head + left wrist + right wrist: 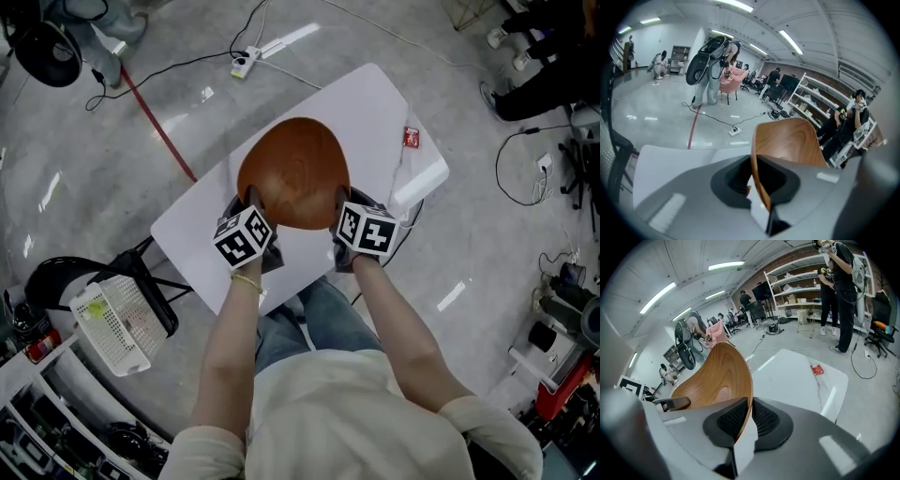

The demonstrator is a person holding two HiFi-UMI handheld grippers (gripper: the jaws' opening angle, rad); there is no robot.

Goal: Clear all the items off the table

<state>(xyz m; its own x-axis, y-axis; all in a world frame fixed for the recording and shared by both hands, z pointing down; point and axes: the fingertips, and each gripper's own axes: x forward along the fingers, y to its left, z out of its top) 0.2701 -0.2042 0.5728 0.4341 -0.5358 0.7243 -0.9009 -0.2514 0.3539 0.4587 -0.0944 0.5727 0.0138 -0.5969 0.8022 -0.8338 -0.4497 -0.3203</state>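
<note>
1. Head view: jaw tips of left gripper [253, 200] and right gripper [339, 200] are hidden under their marker cubes.
2. Wooden bowl [294, 172] covers the middle of the table [375, 94].
3. Red packet [411, 137], 2 o'clock of bowl: print too small to read.
4. Person's torso is cut off at 6 o'clock.

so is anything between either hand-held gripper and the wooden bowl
Nothing visible. The left hand-held gripper is clamped on the left rim of the wooden bowl and the right hand-held gripper on its right rim, pads directly on the wood. The bowl is held over the white table.
</note>
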